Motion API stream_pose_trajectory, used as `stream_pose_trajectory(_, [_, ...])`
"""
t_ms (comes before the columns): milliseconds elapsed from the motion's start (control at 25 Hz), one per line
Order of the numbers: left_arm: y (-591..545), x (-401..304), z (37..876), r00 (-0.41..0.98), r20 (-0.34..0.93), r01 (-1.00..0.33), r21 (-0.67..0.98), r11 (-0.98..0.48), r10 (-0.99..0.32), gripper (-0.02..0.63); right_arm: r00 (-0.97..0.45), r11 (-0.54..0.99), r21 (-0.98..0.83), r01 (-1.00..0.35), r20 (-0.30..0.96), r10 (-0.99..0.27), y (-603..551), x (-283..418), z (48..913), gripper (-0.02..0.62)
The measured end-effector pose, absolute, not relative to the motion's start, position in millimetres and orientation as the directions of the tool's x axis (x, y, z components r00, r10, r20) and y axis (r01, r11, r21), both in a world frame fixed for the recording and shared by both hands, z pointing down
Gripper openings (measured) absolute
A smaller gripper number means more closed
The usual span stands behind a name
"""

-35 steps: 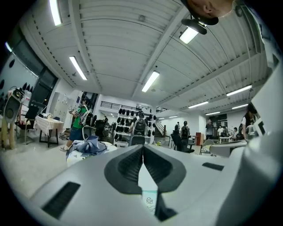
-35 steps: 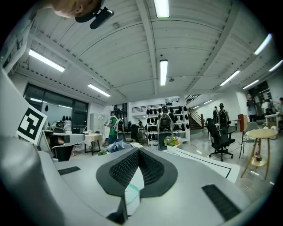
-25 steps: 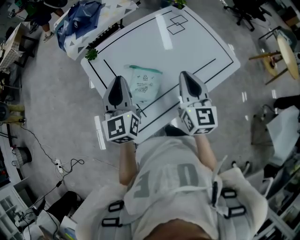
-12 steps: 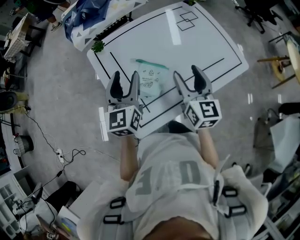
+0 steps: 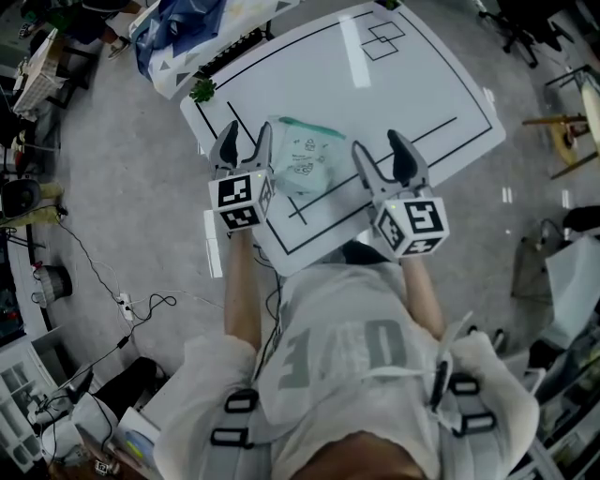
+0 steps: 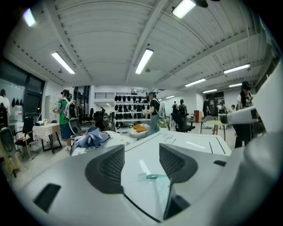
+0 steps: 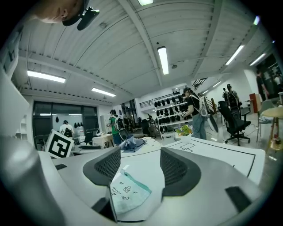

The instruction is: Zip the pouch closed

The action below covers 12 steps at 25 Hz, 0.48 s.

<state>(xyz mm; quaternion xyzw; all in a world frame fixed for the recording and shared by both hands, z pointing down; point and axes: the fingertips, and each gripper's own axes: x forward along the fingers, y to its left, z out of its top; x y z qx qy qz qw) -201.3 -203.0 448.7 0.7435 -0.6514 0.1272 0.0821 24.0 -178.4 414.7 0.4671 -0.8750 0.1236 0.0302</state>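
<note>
A pale mint pouch (image 5: 304, 157) with small dark drawings lies flat on the white table (image 5: 394, 103), its green zipper strip along the far edge. My left gripper (image 5: 242, 146) hovers just left of the pouch, jaws spread wide with nothing between them. My right gripper (image 5: 386, 156) stands to the pouch's right, also open and empty. In the left gripper view the zipper end (image 6: 152, 177) shows on the table between the jaws. In the right gripper view the pouch (image 7: 127, 192) lies ahead, low between the jaws.
Black lines mark rectangles on the table (image 5: 370, 42). A small potted plant (image 5: 201, 90) sits at the far left corner, with blue cloth (image 5: 178, 23) on a table beyond. Cables (image 5: 122, 300) trail on the floor at left. People stand by shelves in the background (image 6: 154, 110).
Both grippers went from shut to wide open. The left one moved forward and down to the pouch's left side; the right one shifted only slightly.
</note>
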Motion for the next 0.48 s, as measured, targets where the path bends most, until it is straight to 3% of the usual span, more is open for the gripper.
stream_pose_trajectory(480, [-262.0, -193.4, 549.0, 0.242, 0.596, -0.917, -0.116, -0.381, -0.766, 0.236, -0.563, 0.531, -0.187, -0.826, 0.229, -0.794, -182.7, 27.1, 425.6, 0.255])
